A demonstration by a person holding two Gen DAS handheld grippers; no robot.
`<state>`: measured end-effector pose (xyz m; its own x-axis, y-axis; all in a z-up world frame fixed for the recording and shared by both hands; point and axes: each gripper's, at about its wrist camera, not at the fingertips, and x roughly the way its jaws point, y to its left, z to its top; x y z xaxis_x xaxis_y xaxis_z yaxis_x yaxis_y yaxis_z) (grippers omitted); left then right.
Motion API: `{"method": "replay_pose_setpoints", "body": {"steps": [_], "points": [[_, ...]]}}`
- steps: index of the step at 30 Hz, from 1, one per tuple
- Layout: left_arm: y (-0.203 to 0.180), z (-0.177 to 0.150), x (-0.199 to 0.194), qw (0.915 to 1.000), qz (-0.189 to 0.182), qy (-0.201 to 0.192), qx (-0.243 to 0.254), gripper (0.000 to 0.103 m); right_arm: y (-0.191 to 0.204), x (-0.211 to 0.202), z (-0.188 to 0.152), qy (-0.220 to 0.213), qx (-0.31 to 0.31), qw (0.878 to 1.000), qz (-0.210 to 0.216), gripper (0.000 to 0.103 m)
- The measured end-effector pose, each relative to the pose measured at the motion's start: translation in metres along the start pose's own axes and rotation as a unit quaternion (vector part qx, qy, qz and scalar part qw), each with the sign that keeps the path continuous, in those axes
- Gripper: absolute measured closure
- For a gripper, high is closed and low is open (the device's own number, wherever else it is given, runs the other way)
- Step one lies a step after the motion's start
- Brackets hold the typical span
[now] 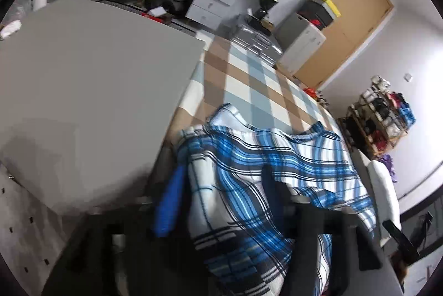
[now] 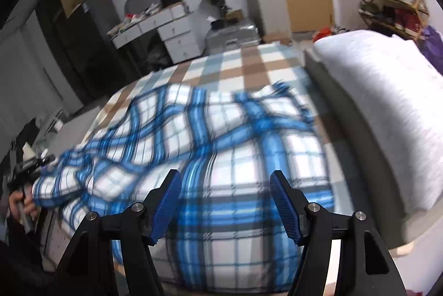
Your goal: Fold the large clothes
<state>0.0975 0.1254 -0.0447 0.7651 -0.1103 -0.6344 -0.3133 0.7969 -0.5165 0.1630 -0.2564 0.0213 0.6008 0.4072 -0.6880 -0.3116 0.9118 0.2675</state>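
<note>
In the right wrist view, the right gripper (image 2: 225,201) fills the bottom of the frame, its blue ribbed pads (image 2: 167,206) standing wide apart with nothing pinched between them. Just beyond and beneath them lies the blue, white and black plaid fringed garment (image 2: 221,146), a soft woven cloth rumpled across the bed. Its long axis runs from lower left to centre right of this frame, so the cloth spreads crosswise in front of the right gripper rather than away from it.

In the left wrist view, the left gripper (image 1: 224,201) sits at the bottom edge, blurred; its jaws are parted, one blue pad at lower left and a dark finger at lower centre, with the plaid cloth bunched between and over them. Whether the pads press on it I cannot tell for sure; they look loose. The same gripper appears at the far left of the right view, at the cloth's left end, held by a hand (image 2: 20,203).

I judge the left hand nearer an edge to grasp, while the right hovers over the middle.

Farther off, the tan, white and pale-blue checked bedspread (image 1: 257,79) lies bare behind the garment. A grey board-like panel (image 1: 91,91) crowds the left of the left view, and a white textured pillow (image 2: 387,102) lies at the right of the right view; either could hamper a wide fold. Drawers, boxes and a shoe rack stand well apart along the wall.
</note>
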Motion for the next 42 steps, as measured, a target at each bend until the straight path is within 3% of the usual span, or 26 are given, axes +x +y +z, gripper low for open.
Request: {"method": "replay_pose_setpoints", "body": {"steps": [1,3,6,7,9,10,11,14,19,20,21,22,23,26,29,31,34,36,39,40,42], "points": [[-0.002,0.001,0.005,0.9998,-0.006,0.018,0.009,0.046,-0.006,0.003,0.007,0.0,0.006,1.0,-0.012,0.037],[-0.008,0.0,0.01,0.9984,-0.01,0.054,0.012,0.046,-0.017,0.016,0.021,0.007,0.019,1.0,-0.02,0.026],[-0.005,0.003,0.03,0.9953,0.003,0.096,-0.005,0.047,-0.03,0.046,0.042,0.025,0.035,0.997,-0.056,0.026],[-0.007,0.002,0.029,0.9957,0.022,0.09,0.001,0.054,-0.033,0.057,0.048,0.031,0.032,0.997,-0.06,0.026],[-0.007,0.001,0.023,0.9972,0.01,0.074,0.004,0.066,-0.04,0.088,0.064,0.052,0.035,0.995,-0.075,0.026],[-0.008,0.002,0.022,0.9973,0.011,0.073,-0.002,0.082,-0.045,0.101,0.072,0.056,0.041,0.995,-0.07,0.026],[-0.009,0.003,0.021,0.9973,0.009,0.072,-0.002,0.086,-0.05,0.114,0.081,0.061,0.05,0.994,-0.069,0.026],[-0.014,0.004,0.018,0.9979,0.019,0.06,0.013,0.085,-0.058,0.142,0.1,0.078,0.069,0.991,-0.083,0.026],[-0.025,0.003,0.031,0.9954,0.045,0.067,0.051,0.084,-0.051,0.196,0.113,0.126,0.007,0.982,-0.141,0.026],[-0.026,0.002,0.038,0.9949,0.051,0.068,0.054,0.084,-0.051,0.207,0.11,0.141,0.001,0.98,-0.14,0.035],[-0.024,0.001,0.041,0.9949,0.055,0.065,0.055,0.084,-0.05,0.211,0.107,0.147,-0.007,0.978,-0.145,0.069],[-0.023,0.001,0.04,0.9951,0.061,0.054,0.056,0.094,-0.045,0.207,0.106,0.129,-0.03,0.978,-0.161,0.081],[-0.024,0.002,0.04,0.9952,0.061,0.048,0.059,0.103,-0.042,0.2,0.106,0.12,-0.038,0.981,-0.148,0.101],[-0.032,0.009,0.021,0.9971,0.043,-0.006,0.063,0.103,-0.039,0.154,0.111,0.047,-0.031,0.991,-0.125,0.102],[-0.053,0.021,-0.011,0.995,-0.007,-0.055,0.083,0.103,-0.043,0.078,0.118,-0.053,-0.011,0.995,-0.08,0.102],[-0.078,0.028,-0.036,0.9882,-0.045,-0.084,0.12,0.103,-0.046,0.033,0.119,-0.1,-0.001,0.994,-0.052,0.102],[-0.104,0.032,-0.06,0.9759,-0.078,-0.115,0.168,0.103,-0.048,-0.022,0.114,-0.147,0.001,0.988,-0.046,0.102],[-0.109,0.034,-0.067,0.9724,-0.098,-0.122,0.173,0.103,-0.05,-0.041,0.108,-0.158,0.0,0.986,-0.047,0.102],[-0.111,0.042,-0.072,0.9675,-0.16,-0.115,0.159,0.103,-0.054,-0.06,0.098,-0.171,-0.001,0.984,-0.055,0.102],[-0.111,0.045,-0.074,0.965,-0.182,-0.11,0.153,0.103,-0.056,-0.06,0.1,-0.178,0.003,0.983,-0.046,0.102],[-0.111,0.046,-0.083,0.9526,-0.24,-0.109,0.151,0.103,-0.062,-0.085,0.087,-0.221,0.005,0.975,0.017,0.102]]}}
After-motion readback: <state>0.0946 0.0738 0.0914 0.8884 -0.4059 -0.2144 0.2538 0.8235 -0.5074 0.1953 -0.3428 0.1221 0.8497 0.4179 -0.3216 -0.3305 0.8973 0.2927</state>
